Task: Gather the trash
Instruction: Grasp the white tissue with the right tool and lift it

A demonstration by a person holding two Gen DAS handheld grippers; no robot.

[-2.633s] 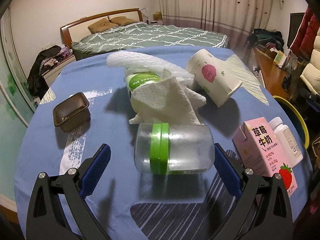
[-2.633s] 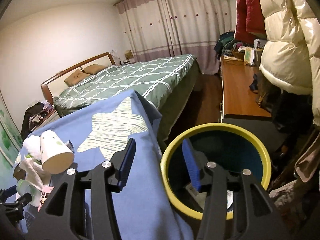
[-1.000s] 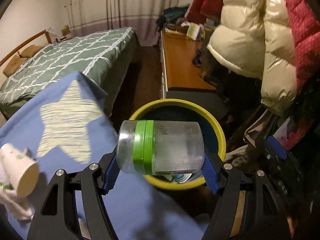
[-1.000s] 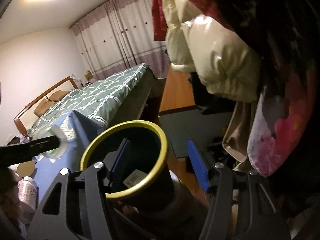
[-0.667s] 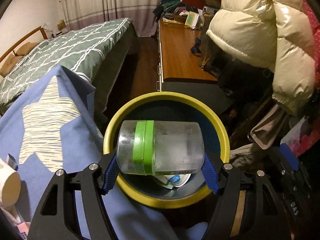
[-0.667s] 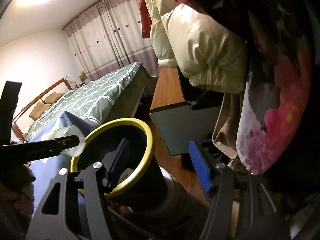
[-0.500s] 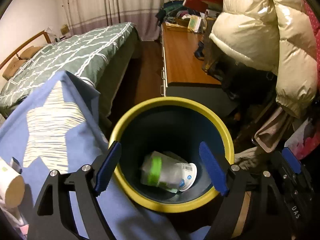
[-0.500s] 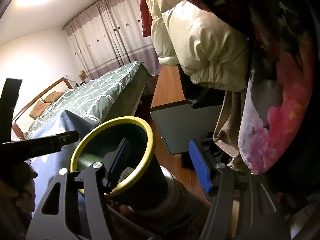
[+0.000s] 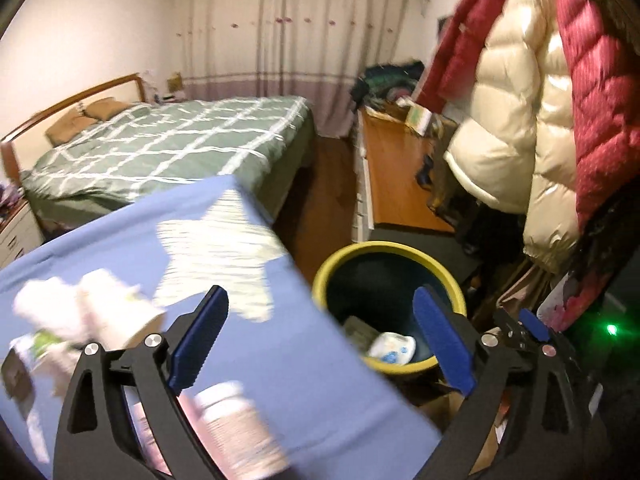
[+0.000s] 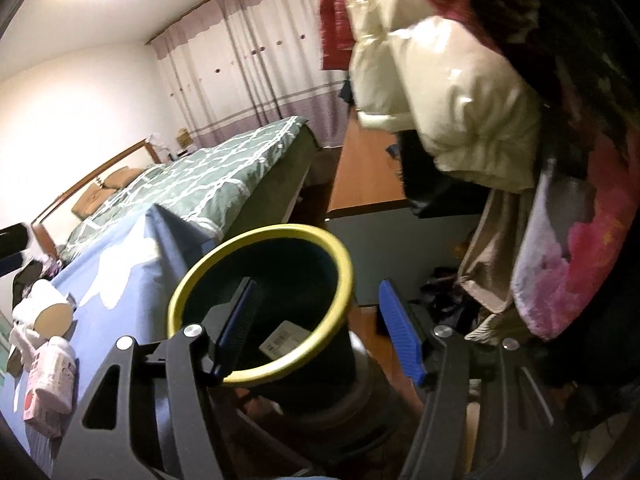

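1. Two views, left wrist first: the left tongs (image 9: 320, 336) are empty and their jaws are opening wide, with nothing between the blue pads.
2. The yellow-rimmed bin (image 9: 390, 249) stands on the floor just beside the table (image 9: 320, 392) corner. Inside it lie a clear jar with a green band (image 9: 362, 334) and a white lid or cup (image 9: 392, 350), so some trash is already collected.
3. On the table, on the side away from the bin, trash is left: a paper cup (image 9: 116, 304), crumpled white tissue (image 9: 44, 308) and, nearer the camera, a blurred white bottle (image 9: 236, 432).
4. Right wrist view: the right tongs (image 10: 316, 328) sit half open around the bin's rim (image 10: 336, 312), one pad inside, one outside. I cannot tell whether they grip it.
5. Left of the bin, the cup (image 10: 50, 310) and a pink carton (image 10: 50, 380) wait on the table.
6. My judgement: the task is partly done, with several pieces to go.
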